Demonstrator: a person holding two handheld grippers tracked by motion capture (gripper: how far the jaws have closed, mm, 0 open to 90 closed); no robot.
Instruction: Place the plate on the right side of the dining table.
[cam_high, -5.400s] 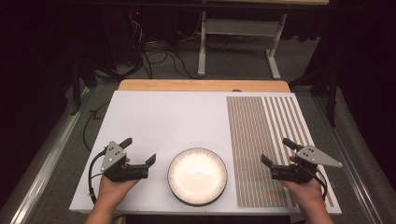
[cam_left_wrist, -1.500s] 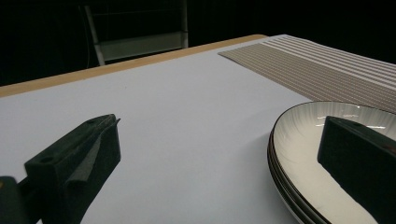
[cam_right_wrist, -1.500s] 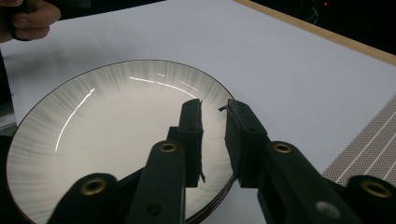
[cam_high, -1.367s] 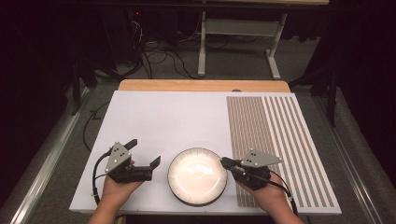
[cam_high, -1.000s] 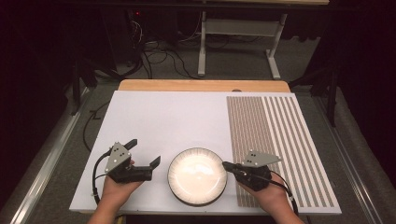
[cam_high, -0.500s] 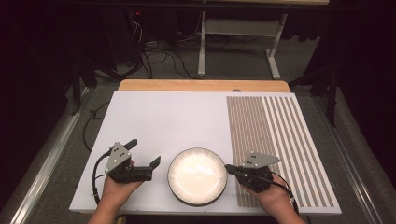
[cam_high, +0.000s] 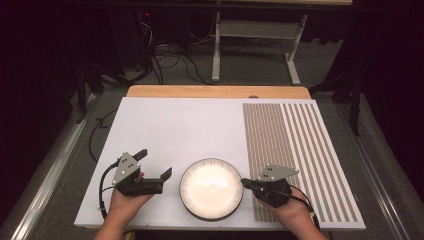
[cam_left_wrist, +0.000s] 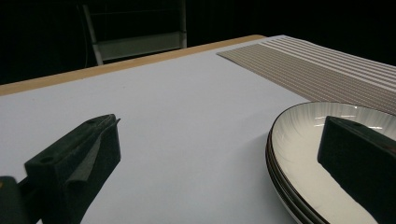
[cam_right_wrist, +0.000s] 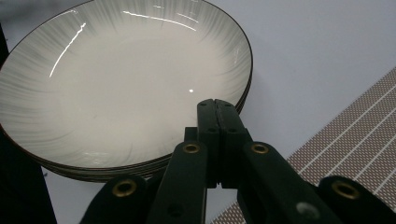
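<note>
- Scanning from the left edge of the table (cam_high: 165, 125): left gripper (cam_high: 156, 167) sits near the front-left corner, held in the person's left hand (cam_high: 122, 200), jaws spread wide with nothing between them.
- In the left gripper view, one jaw rises over bare white table; the other stands in front of the plate stack's near rim. No contact that I can make out.
- Stack of plates (cam_high: 211, 188) rests at the front edge, roughly mid-table, between the two grippers. At least three rims show, nested, in the left gripper view (cam_left_wrist: 299, 154). Round, so no long axis; sitting flat, open face up (dark rim line, pale ribbed inside).
- Right gripper (cam_high: 245, 183) comes in from the striped mat (cam_high: 300, 150) side, jaws pressed together with nothing in them, tips right at the stack's right rim.
- In the right gripper view, the closed tips (cam_right_wrist: 217, 103) overlap the rim of the top plate; whether they rest on it or hover just above, I cannot tell.
- Judgement: right hand is the nearer one. Stack lies directly ahead of its tips, towards the table's left; the next move probably turns on getting those tips at the rim or under an edge.
</note>
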